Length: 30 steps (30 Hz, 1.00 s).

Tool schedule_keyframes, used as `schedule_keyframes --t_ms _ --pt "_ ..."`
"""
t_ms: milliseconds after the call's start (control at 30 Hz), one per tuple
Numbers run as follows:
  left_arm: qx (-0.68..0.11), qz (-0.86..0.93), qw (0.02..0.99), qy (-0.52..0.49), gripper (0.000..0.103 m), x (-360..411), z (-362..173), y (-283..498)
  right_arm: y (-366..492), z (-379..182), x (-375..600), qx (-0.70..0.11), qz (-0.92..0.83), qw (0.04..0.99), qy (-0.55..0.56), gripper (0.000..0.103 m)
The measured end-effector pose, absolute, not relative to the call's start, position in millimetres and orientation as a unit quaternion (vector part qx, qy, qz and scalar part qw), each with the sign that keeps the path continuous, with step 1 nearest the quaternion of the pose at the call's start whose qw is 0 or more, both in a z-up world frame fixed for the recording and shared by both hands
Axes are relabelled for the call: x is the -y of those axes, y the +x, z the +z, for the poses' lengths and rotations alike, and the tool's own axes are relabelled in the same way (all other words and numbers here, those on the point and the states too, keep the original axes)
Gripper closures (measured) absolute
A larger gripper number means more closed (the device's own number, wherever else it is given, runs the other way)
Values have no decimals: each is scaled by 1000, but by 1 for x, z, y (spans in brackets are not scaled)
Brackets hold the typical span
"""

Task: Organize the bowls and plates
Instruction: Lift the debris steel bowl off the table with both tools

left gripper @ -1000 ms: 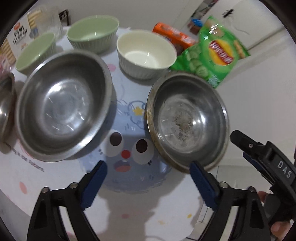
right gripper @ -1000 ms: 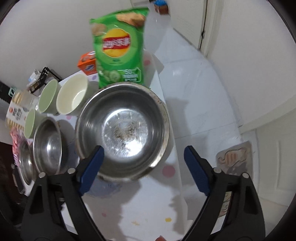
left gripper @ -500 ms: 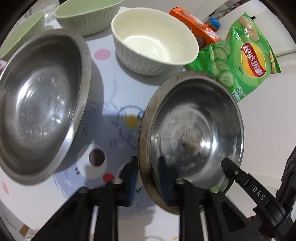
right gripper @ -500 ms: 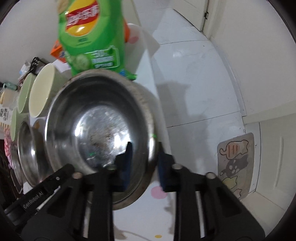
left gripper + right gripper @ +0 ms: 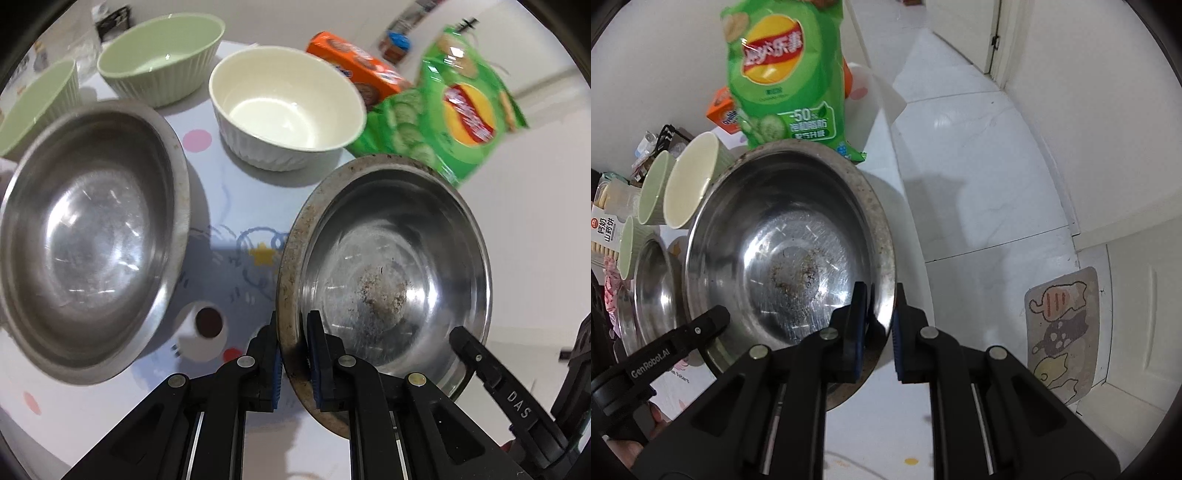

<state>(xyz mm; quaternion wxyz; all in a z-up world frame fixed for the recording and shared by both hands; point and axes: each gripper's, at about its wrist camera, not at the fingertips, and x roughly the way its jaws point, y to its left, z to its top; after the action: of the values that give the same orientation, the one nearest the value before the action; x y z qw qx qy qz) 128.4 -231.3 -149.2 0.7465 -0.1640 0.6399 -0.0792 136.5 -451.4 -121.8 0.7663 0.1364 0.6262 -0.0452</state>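
Both grippers' fingers point(image 5: 314, 354) pinch steel bowl point(image 5: 388, 266) rim.

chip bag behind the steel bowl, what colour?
Bright green chip bag with a red-and-yellow logo; clearest in the right wrist view.

steel bowl point(image 5: 391, 280), stained rim, speckled bottom, tilted at the table's edge. second steel bowl point(image 5: 88, 236) beside it; cream bowl point(image 5: 288, 107) and two green bowls point(image 5: 162, 55) behind.
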Motion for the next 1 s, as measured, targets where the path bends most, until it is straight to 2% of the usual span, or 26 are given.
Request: schedule_keyframes --t_ms 233,467,767,1000 --pt "-625 -115 761 -132 91 192 -114 87 85 -82 420 -599 -66 783 153 88" --pt "-626 -109 763 -117 91 103 -105 20 28 -65 341 -595 -43 787 158 87" --pt "-638 -53 762 -98 89 -4 -139 -47 -14 -96 231 -627 32 768 129 86" --pt "-641 -33 762 -88 88 -43 -164 -67 -29 -133 178 -644 58 755 108 86"
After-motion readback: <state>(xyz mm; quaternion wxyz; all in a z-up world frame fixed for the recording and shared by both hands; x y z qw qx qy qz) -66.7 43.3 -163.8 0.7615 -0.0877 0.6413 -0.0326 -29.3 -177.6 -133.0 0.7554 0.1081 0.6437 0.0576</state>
